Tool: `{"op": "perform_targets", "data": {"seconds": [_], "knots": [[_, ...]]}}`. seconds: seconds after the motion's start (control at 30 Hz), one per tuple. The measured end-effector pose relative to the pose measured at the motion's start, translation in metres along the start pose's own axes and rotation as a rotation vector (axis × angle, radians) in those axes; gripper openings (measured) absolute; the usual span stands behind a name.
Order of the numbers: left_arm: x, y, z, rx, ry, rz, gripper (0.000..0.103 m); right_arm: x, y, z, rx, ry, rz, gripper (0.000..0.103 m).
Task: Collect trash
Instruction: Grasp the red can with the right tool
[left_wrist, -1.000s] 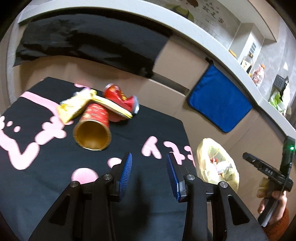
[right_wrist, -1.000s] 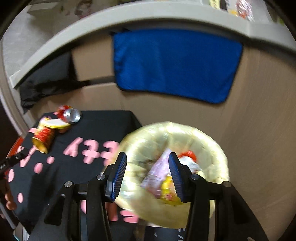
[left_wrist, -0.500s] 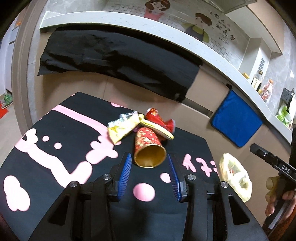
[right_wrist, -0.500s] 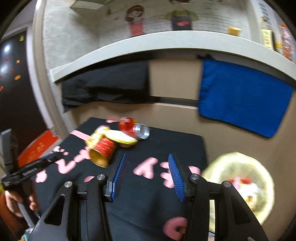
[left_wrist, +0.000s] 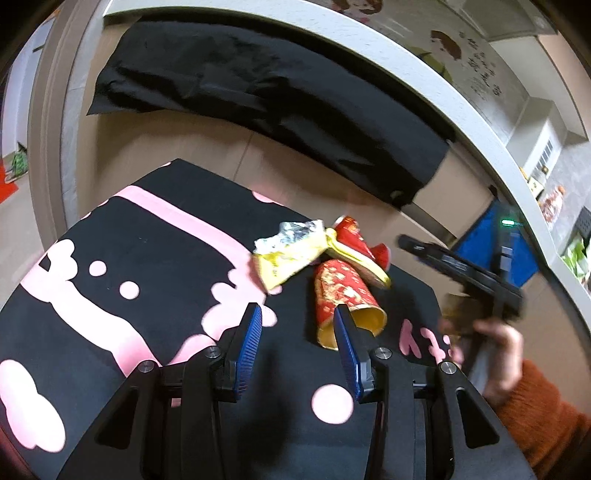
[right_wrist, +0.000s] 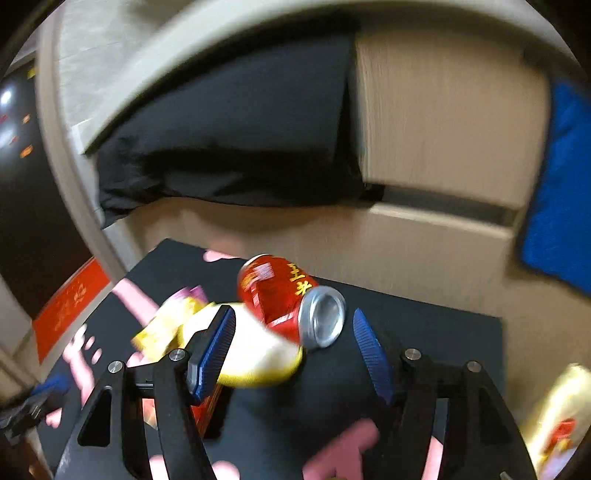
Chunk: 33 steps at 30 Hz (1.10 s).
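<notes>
A pile of trash lies on a black table with pink marks (left_wrist: 140, 258): a red paper cup (left_wrist: 343, 295) on its side, a yellow and silver wrapper (left_wrist: 291, 251), a yellow lid or strip (left_wrist: 354, 262) and a red drink can (right_wrist: 291, 299). My left gripper (left_wrist: 297, 332) is open and empty, with its right finger in front of the cup's mouth. My right gripper (right_wrist: 295, 347) is open and empty, close over the can; it also shows in the left wrist view (left_wrist: 461, 273). The yellow trash bag (right_wrist: 561, 417) is at the lower right.
A black cloth (left_wrist: 258, 99) hangs from the counter behind the table. A blue towel (right_wrist: 561, 199) hangs at the right. The beige cabinet front (right_wrist: 443, 122) stands just past the table's far edge.
My right gripper has swung from above the trash bag to the can on the table. My left gripper has moved left and back, so the cup now sits by its right finger.
</notes>
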<state>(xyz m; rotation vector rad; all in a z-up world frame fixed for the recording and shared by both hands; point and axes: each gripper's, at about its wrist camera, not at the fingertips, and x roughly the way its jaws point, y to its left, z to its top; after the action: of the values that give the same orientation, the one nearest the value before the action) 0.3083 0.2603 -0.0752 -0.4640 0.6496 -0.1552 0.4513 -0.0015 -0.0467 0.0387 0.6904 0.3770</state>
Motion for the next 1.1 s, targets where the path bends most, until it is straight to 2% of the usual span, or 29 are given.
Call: {"op": "perform_targets", "data": {"seconds": [0.1, 0.23, 0.33, 0.4, 0.5, 0.6, 0.8, 1.0, 1.07, 1.1], "knots": [[0.000, 0.010, 0.006, -0.014, -0.010, 0.008, 0.042, 0.048, -0.007, 0.008, 0.064, 0.046, -0.005, 0.063], [0.004, 0.025, 0.010, -0.041, -0.005, 0.015, 0.042, 0.091, -0.015, 0.009, 0.071, 0.116, -0.075, 0.063], [0.012, 0.032, 0.011, -0.060, 0.008, 0.015, 0.042, 0.094, -0.021, 0.003, 0.096, 0.128, -0.017, 0.063], [0.017, 0.032, 0.010, -0.074, 0.018, 0.011, 0.042, 0.091, -0.023, 0.001, 0.100, 0.150, 0.021, 0.050], [0.023, 0.025, 0.007, -0.073, 0.034, -0.011, 0.042, 0.074, -0.020, -0.007, 0.056, 0.156, 0.027, 0.048], [0.026, 0.011, 0.004, -0.041, 0.047, -0.028, 0.042, 0.043, -0.019, -0.019, 0.020, 0.119, 0.029, 0.048], [0.029, -0.021, -0.003, 0.002, 0.076, -0.069, 0.042, -0.025, -0.033, -0.035, 0.029, 0.034, -0.004, 0.048], [0.030, -0.046, -0.005, 0.030, 0.078, -0.087, 0.043, -0.070, -0.048, -0.051, 0.053, 0.003, -0.015, 0.046], [0.036, -0.055, -0.003, 0.052, 0.096, -0.086, 0.044, -0.081, -0.053, -0.061, 0.063, 0.005, -0.018, 0.035], [0.040, -0.058, -0.001, 0.060, 0.110, -0.086, 0.044, -0.086, -0.056, -0.067, 0.073, 0.007, -0.019, 0.032]]}}
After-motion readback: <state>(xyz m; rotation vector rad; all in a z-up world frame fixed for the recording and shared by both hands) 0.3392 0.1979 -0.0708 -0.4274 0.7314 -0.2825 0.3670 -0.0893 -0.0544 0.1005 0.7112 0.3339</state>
